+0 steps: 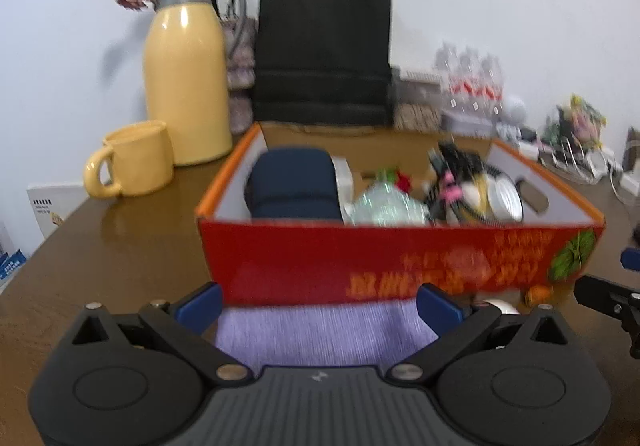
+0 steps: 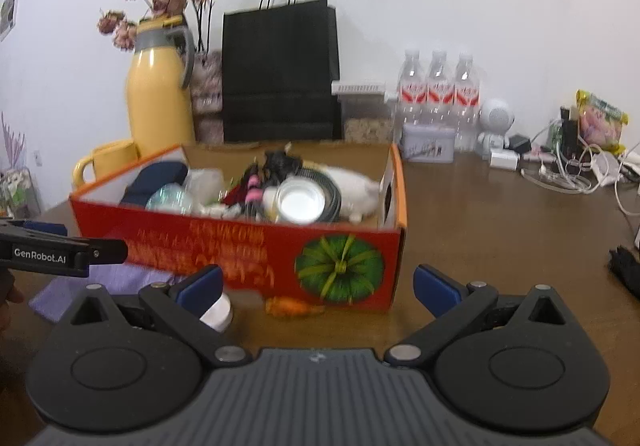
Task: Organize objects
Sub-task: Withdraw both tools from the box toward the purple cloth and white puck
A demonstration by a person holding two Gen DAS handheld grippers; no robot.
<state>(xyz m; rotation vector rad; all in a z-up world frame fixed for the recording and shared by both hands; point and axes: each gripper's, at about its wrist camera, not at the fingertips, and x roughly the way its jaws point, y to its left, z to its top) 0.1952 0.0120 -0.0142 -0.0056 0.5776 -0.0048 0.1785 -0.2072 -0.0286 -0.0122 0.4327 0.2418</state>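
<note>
Three bottles (image 2: pixel 438 94); one box (image 2: pixel 248 246) (full) — grippers (image 1: pixel 320 304) (image 2: pixel 318 286) agape.

Left gripper (image 1: pixel 319 304): jaws spread wide, 2 blue-padded fingers (image 1: pixel 202 304) level and pointing forward, nothing between them. Right gripper (image 2: pixel 318 288): same pose, jaws wide apart, blue pads (image 2: pixel 436 288) level, empty. In the right wrist view the left gripper shows side-on at the left edge, with part of the person's hand (image 2: pixel 8 300) just behind it.

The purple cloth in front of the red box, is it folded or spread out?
Spread out: the purple cloth lies flat on the table before the red box; folds cannot be told.
</note>
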